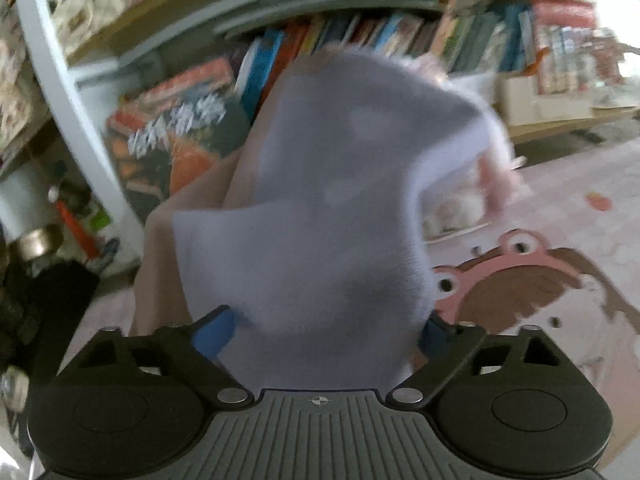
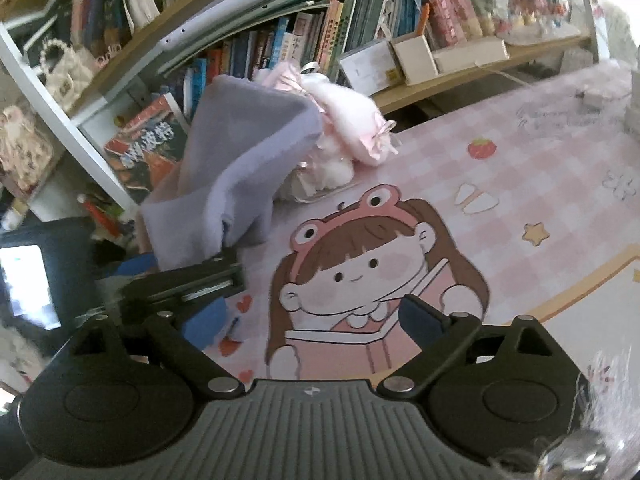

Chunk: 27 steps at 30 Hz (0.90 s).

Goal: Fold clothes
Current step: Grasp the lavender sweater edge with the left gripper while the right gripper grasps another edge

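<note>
Two hand-held grippers are showing on my feeds. The left hand-held gripper (image 1: 322, 332) is standing with its jaws wide. A lavender cloth (image 1: 320, 200) is filling the whole gap between its blue pads (image 1: 212, 330) and rising above them. The picture is blurring, so I cannot tell whether the pads are pressing on the fabric. The right hand-held gripper (image 2: 316, 316) is hanging wide open with nothing between its fingers. It is pointing down at the cartoon girl (image 2: 360, 264) printed on the pink checked mat (image 2: 520, 160) that is covering the worktop. The cloth is sitting toward the worktop's far left corner, with a beige fabric (image 1: 160, 260) showing behind it. A pink fluffy bundle (image 2: 352, 120) is lying just beside the cloth along the far edge. Behind that, a bookshelf (image 2: 280, 40) is running along the back.
</note>
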Tool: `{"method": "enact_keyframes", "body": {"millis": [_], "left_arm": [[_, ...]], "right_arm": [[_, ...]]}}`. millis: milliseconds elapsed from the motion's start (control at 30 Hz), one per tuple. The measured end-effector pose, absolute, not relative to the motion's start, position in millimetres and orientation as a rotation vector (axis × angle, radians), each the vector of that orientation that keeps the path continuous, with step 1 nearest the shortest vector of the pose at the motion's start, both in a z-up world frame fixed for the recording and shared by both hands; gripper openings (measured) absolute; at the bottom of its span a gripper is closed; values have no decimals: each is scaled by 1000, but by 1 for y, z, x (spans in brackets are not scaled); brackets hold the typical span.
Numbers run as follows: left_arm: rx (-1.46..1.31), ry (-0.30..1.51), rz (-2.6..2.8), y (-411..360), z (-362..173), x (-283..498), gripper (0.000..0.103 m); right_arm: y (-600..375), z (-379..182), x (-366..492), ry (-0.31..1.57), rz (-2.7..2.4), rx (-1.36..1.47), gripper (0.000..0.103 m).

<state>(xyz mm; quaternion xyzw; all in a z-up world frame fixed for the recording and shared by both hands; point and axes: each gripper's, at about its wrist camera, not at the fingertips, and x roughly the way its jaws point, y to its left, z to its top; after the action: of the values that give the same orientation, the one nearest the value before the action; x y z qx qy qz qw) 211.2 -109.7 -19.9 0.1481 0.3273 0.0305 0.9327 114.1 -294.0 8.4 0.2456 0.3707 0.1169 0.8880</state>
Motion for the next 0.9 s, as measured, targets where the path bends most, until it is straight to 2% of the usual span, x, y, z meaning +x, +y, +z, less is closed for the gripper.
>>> {"method": "enact_keyframes", "body": {"millis": [33, 67, 100, 133, 233, 367, 700, 767, 833, 900], "left_arm": [[297, 673, 95, -104, -24, 215, 66], [291, 679, 114, -98, -26, 216, 39], [275, 690, 120, -90, -27, 217, 26], [244, 696, 118, -82, -24, 216, 19], [167, 654, 103, -64, -5, 196, 16], [207, 600, 42, -63, 20, 143, 16], [222, 674, -42, -89, 25, 21, 16], [244, 690, -40, -95, 24, 2, 16], [258, 703, -37, -97, 23, -11, 17], [256, 712, -39, -97, 24, -17, 17]], "right_arm": [[-296, 8, 114, 780, 258, 535, 95], [-298, 7, 114, 788, 274, 562, 95], [-301, 5, 113, 793, 300, 604, 95], [-304, 4, 112, 795, 320, 640, 95], [-310, 4, 111, 799, 369, 716, 95], [-315, -2, 113, 810, 435, 832, 95], [-311, -50, 116, 990, 572, 1209, 95], [-314, -58, 111, 1025, 537, 1231, 82], [-319, -64, 107, 1054, 496, 1228, 33], [-324, -65, 102, 1057, 486, 1214, 19]]}}
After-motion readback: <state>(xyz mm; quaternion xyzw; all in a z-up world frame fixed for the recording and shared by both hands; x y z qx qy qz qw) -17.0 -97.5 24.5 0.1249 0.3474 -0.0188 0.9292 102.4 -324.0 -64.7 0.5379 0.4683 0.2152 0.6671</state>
